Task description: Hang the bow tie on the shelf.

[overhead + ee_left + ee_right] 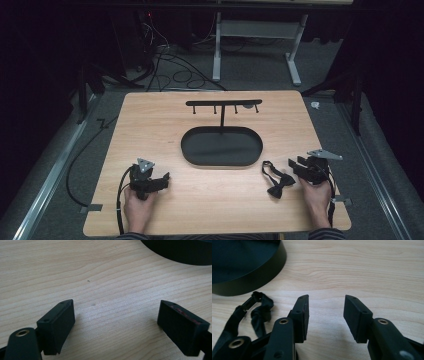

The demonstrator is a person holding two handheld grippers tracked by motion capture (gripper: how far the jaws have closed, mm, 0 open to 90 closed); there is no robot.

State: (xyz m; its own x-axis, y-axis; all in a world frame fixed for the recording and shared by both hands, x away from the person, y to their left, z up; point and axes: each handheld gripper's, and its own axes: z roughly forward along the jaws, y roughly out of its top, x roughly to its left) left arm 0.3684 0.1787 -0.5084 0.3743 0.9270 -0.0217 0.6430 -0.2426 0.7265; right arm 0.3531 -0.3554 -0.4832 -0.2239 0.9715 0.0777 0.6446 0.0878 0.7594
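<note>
Two handheld grippers at the near bench (150,125) edge. Left gripper (162,180): jaws wide apart over bare wood, holding nothing. Right gripper (296,165): jaws partly open, nothing between them. Black bow tie (280,187): lying flat with its looped strap, just beside the right gripper. Oval black tray (187,145) with hook stand (223,103): mid-bench, well apart from both grippers.
</note>
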